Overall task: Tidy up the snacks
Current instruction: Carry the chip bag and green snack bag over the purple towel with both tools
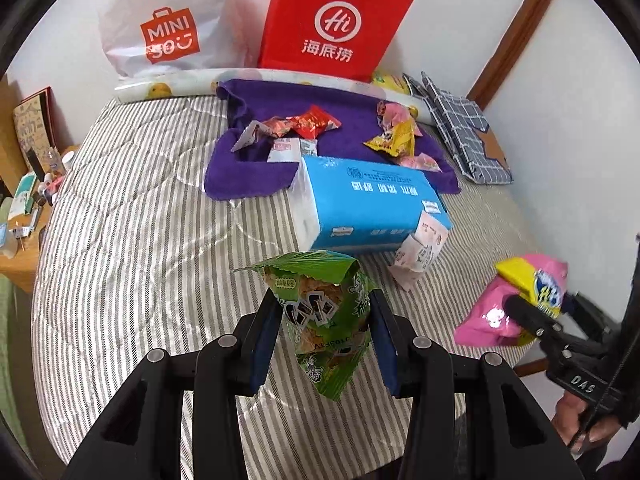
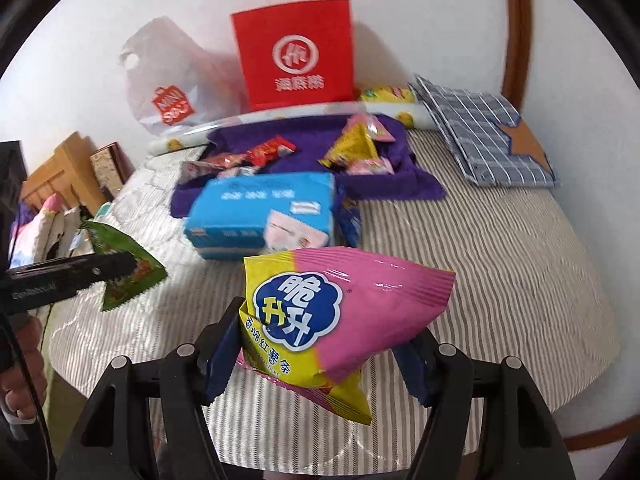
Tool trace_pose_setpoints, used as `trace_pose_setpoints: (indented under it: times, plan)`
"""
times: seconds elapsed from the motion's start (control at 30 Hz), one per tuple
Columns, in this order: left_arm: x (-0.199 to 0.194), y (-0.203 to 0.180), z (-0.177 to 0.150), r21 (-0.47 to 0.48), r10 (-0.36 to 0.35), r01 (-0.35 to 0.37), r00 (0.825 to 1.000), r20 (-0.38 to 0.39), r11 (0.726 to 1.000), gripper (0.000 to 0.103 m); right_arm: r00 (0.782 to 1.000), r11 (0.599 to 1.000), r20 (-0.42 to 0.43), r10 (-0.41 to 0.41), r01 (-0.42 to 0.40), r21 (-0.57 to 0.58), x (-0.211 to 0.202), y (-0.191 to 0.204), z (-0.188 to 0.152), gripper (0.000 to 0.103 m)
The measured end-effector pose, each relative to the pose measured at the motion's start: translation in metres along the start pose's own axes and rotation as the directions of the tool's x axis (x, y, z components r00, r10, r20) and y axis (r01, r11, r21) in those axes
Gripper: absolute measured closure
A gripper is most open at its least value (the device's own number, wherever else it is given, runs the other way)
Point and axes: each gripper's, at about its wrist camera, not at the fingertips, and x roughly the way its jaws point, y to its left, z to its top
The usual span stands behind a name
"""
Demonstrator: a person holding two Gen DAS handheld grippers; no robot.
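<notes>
My left gripper [image 1: 324, 320] is shut on a green snack packet [image 1: 320, 312], held above the striped bed cover; the same green snack packet [image 2: 124, 268] shows at the left of the right wrist view. My right gripper [image 2: 316, 344] is shut on a pink and yellow snack bag [image 2: 344, 316], also lifted off the bed; that pink and yellow snack bag [image 1: 516, 300] appears at the right of the left wrist view. Several small snack packets [image 1: 308, 124] lie on a purple towel [image 1: 240, 176] further back. A small pale packet [image 1: 420, 252] leans on the tissue pack.
A blue tissue pack [image 1: 368, 204] lies in front of the towel. A red paper bag [image 1: 336, 20] and a white plastic bag [image 1: 168, 24] stand against the wall. A checked cloth [image 1: 464, 136] lies at the right. A wooden bedside table [image 1: 20, 216] with small items stands left.
</notes>
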Motion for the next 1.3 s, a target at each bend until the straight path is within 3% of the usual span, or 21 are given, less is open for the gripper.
trace_pose_setpoints:
  times: [0.17, 0.33, 0.53, 0.8, 1.03, 1.3]
  plan:
    - [-0.005, -0.01, -0.001, 0.058, 0.027, -0.025, 0.999, -0.03, 0.998, 0.059, 0.999, 0.998, 0.036, -0.014, 0.016, -0.058, -0.021, 0.012, 0.015, 0.037]
    - [-0.005, -0.014, 0.003, 0.057, -0.006, 0.007, 1.0, -0.008, 0.998, 0.059, 0.997, 0.998, 0.075, 0.006, -0.001, -0.065, -0.028, 0.014, 0.018, 0.037]
    - [-0.002, -0.02, 0.015, 0.068, -0.035, 0.034, 0.999, 0.016, 0.997, 0.059, 0.994, 0.999, 0.104, 0.033, -0.028, -0.046, -0.021, 0.003, 0.022, 0.037]
    - [-0.009, -0.023, 0.037, 0.09, 0.011, -0.016, 0.998, 0.054, 0.996, 0.059, 0.99, 1.0, 0.138, -0.009, 0.008, 0.006, -0.019, -0.02, 0.049, 0.037]
    - [-0.003, -0.026, 0.06, 0.075, -0.018, 0.014, 0.998, 0.059, 0.997, 0.059, 0.99, 0.999, 0.137, 0.044, -0.043, -0.006, -0.004, -0.007, 0.072, 0.037]
    - [0.002, -0.026, 0.095, 0.087, 0.025, -0.033, 0.996, 0.086, 0.996, 0.059, 0.99, 0.999, 0.136, 0.04, -0.037, -0.021, 0.019, -0.006, 0.106, 0.036]
